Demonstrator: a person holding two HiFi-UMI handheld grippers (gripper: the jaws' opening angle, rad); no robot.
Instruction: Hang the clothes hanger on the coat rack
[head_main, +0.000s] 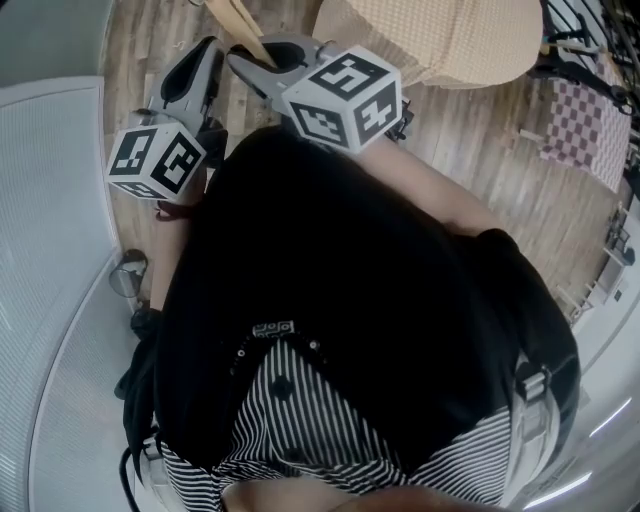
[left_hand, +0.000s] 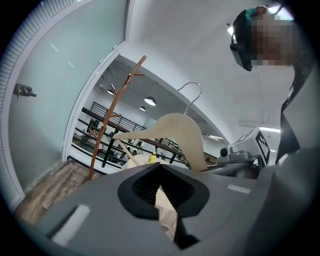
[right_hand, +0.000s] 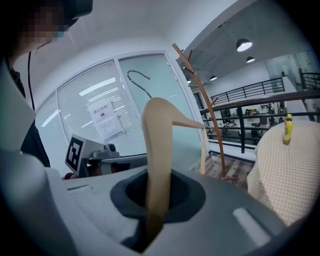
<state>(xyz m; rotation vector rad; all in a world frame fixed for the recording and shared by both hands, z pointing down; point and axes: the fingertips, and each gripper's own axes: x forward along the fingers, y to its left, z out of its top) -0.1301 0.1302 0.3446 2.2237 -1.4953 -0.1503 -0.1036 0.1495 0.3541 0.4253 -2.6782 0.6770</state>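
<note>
My right tongs (right_hand: 152, 222) are clenched on the wooden clothes hanger (right_hand: 157, 150), gripping it low on one of its arms. From that grip the pale wood rises straight up between the jaws and bends over at the top. The other arm reaches out to the side, toward the coat rack (right_hand: 200, 85). The hanger's metal hook (right_hand: 137, 80) curls free in the air above the bend, resting on nothing.

My left tongs (left_hand: 167, 210) hold nothing. The jaws stand a narrow slit apart, and through it I see only the checked cloth of the round table (right_hand: 280, 180) beyond. In the left gripper view the hanger shows above and slightly to the right of those jaws, clear of them. In the head view my two tongs sit side by side, the left just beside the right, and the hanger sticks out ahead of the right pair.

The coat rack is a thin brown pole with short branching pegs, standing on the wooden floor (head_main: 480, 170) by the glass wall. It is well apart from the hanger. A small yellow thing (right_hand: 288, 129) stands on the table.
</note>
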